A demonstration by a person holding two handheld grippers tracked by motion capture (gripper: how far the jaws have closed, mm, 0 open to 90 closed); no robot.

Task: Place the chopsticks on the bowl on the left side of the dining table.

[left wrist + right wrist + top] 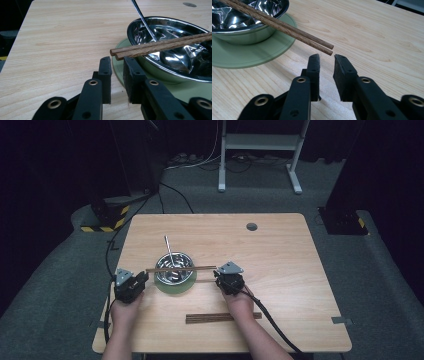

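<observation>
A pair of brown chopsticks (180,269) lies level across the rim of a steel bowl (173,265), which stands on a green saucer (176,288). A metal spoon (168,247) leans in the bowl. My left gripper (145,276) sits at the chopsticks' left ends and my right gripper (216,275) at their right ends. In the left gripper view the chopsticks (162,46) end just past the tips of the left gripper (117,62), whose jaws stand a narrow gap apart with nothing between them. The right gripper (326,60) shows the same narrow gap below the chopsticks (287,27).
A second pair of brown chopsticks (222,317) lies near the table's front edge, by the right forearm. A round grey cap (251,226) is set in the wooden table (280,270) at the back. Cables trail from both grippers off the front.
</observation>
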